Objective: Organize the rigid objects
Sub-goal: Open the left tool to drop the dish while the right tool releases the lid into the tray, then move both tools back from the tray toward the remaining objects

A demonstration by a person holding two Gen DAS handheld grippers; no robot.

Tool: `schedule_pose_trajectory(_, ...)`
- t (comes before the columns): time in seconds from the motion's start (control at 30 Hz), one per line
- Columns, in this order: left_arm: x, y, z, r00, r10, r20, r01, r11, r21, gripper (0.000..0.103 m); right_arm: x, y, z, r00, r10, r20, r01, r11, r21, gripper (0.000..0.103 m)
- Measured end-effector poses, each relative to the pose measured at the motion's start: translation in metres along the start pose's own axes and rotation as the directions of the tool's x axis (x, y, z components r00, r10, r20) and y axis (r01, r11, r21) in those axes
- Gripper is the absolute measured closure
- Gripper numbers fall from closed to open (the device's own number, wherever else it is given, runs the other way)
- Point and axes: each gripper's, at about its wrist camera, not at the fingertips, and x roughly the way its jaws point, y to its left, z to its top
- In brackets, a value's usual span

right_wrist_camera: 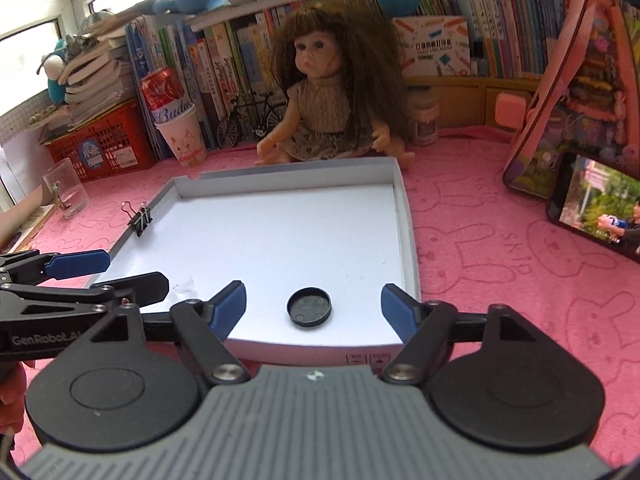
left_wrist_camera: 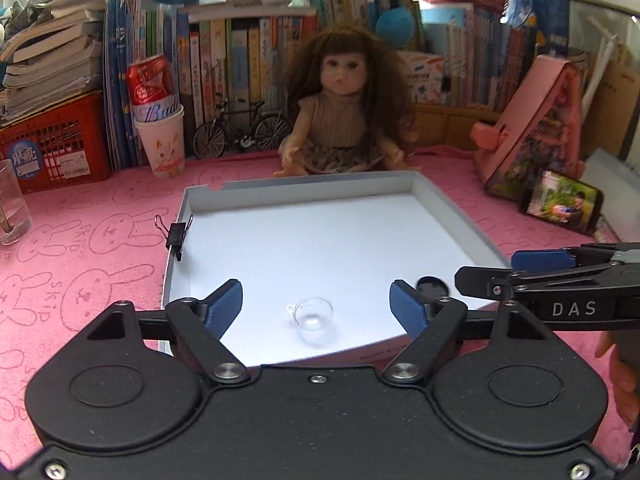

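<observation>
Left gripper wide — empty, right gripper likewise

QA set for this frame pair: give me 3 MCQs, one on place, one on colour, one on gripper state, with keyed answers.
1. Where does the binder clip sit?
A. Clipped on the left wall of the white box
B. Inside the glass jar
C. On the doll's lap

2. What colour is the round cap lying in the box?
A. Red
B. Black
C. Yellow

3. How does the right gripper stand?
A. Shut on the cap
B. Shut on the clear cup
C. Open, holding nothing

Answers:
1 A: the clip straddles the box's left wall in both views.
2 B: the right wrist view shows a dark black disc on the white floor.
3 C: its blue fingers stand wide apart either side of the cap, touching nothing; the left gripper is likewise open above the clear cup.
</observation>
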Motion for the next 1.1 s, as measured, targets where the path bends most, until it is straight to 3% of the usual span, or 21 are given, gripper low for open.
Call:
schedule_pose_trajectory(0.57, -0.078, -0.007, -0.066, 0.991, -0.026, 0.128, 0.021, 0.999, 0.045, 0.016, -0.073, 0.017, -0.059, 0.988, 0.058, 0.146, -0.044, 0.994, -0.1, 0.0)
schedule_pose_trajectory(0.83, -0.099, -0.003, -0.096, 0.988, -0.04, 0.146, 0.033, 0.998, 0.053, 0.013, -0.099, 0.023, -0.09, 0.978, 0.049, 0.205, -0.019, 0.989, -0.147, 0.0)
schedule_pose_trajectory(1.1, -0.114, 0.008, -0.124, 0.988, -0.039, 0.148, 0.037, 0.999, 0.014, 0.013, -0.111, 0.03, -0.119, 0.977, 0.026, 0.212, 0.016, 0.981, -0.192, 0.0)
